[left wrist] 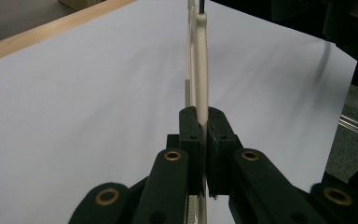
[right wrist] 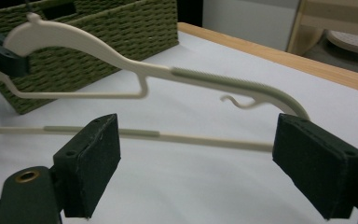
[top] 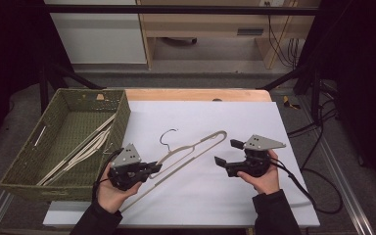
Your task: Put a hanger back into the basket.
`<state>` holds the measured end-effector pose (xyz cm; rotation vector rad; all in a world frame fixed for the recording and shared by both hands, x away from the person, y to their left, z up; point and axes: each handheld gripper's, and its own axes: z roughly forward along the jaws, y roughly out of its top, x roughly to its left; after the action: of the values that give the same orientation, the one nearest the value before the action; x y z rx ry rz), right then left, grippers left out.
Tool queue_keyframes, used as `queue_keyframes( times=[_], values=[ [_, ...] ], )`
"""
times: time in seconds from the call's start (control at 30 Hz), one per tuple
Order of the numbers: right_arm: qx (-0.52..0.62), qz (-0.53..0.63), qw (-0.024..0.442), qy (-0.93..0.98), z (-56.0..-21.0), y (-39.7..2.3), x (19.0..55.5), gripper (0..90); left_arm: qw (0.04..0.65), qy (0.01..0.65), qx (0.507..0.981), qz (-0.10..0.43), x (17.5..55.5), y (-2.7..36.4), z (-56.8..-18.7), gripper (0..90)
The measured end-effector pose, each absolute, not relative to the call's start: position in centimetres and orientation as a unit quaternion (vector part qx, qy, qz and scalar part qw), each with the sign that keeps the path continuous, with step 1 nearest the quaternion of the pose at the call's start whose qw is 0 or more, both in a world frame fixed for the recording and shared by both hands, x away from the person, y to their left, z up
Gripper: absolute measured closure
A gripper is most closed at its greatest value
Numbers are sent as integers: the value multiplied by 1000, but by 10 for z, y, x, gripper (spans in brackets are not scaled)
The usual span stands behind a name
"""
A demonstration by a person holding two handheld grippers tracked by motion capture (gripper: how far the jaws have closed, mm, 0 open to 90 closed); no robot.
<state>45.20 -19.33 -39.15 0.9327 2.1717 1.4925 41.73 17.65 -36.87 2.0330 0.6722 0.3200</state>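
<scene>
Your left hand (top: 108,188) comes in from the 6 o'clock edge of the high view, palm cupped under the left tongs (top: 155,168), which point level toward 3 o'clock. Those tongs are pinched tight on the hanger (top: 196,147); in the left gripper view the cream bar (left wrist: 200,84) stands on edge between the pressed pads and runs straight away from you.

Your right hand (top: 264,176) sits at about 4 o'clock on the surface (top: 254,117), wrist low, with the right tongs (top: 227,152) aimed back toward 9 o'clock. They are spread wide and grip nothing. In the right gripper view the hanger (right wrist: 168,74) lies just past the pads (right wrist: 91,163), its lower bar crossing behind both of them and its curved end close above the far pad.

The hanger slants from the left tongs up toward 1 o'clock, its hook (top: 168,136) at 12 o'clock of its middle. The basket (top: 24,166) at 9 o'clock holds more hangers (top: 85,149).

No writing can be read anywhere.
</scene>
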Motion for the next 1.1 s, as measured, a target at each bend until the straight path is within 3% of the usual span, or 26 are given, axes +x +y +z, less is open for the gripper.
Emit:
queue_keyframes(
  times=[0.57, 1.1],
  values=[
    [373, 519, 204, 742, -399, -222, 459, 114, 511, 264, 800, 172, 402, 199, -316, 867],
    [370, 521, 212, 740, -396, -226, 457, 110, 493, 265, 796, 230, 426, 240, -251, 868]
  ],
)
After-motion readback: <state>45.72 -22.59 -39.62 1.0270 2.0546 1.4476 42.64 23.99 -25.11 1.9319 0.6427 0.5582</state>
